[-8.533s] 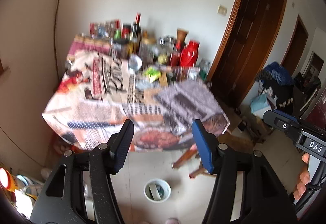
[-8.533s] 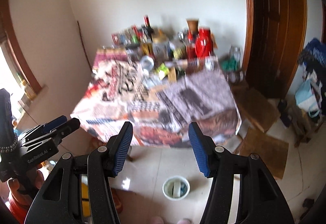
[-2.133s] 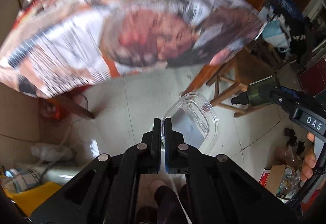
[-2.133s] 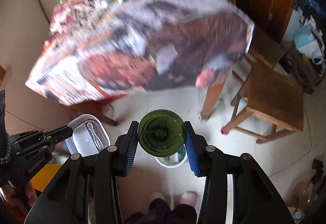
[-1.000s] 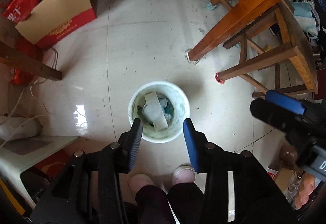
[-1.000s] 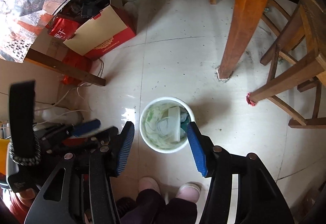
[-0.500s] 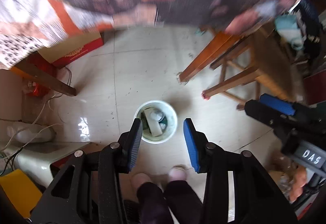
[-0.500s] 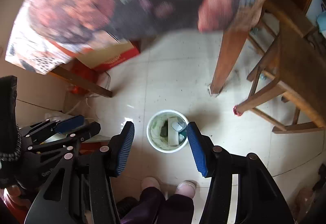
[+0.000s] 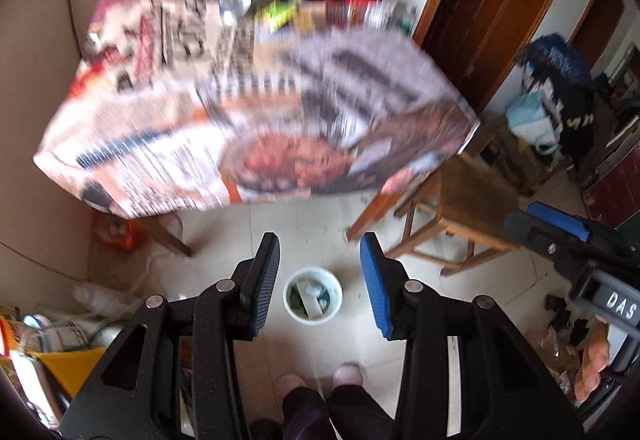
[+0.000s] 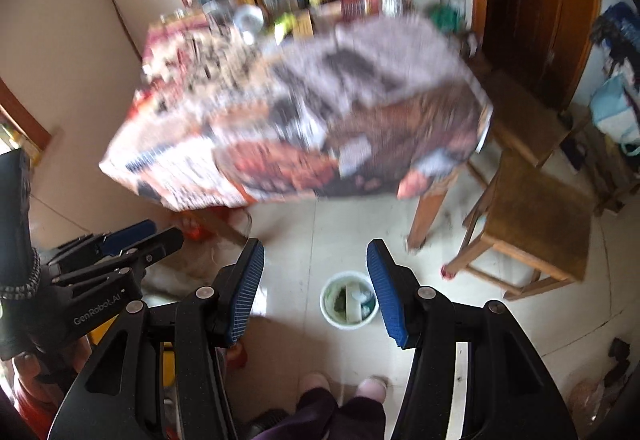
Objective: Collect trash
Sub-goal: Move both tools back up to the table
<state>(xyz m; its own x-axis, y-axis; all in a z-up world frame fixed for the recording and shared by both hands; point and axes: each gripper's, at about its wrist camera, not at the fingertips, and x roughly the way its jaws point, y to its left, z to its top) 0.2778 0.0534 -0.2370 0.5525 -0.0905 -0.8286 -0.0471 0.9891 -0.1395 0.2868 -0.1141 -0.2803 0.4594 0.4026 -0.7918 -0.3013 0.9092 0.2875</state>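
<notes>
White "DAS" lettering on right hand-held gripper (image 9: 560, 230)

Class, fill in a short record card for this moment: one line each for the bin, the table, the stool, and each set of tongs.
bin: white bin on the floor, trash inside
table: table with printed paper cover, bottles and jars crowded at the back
stool: wooden stool, right of the table
left tongs: left tongs open, nothing held
right tongs: right tongs open, nothing held
</notes>
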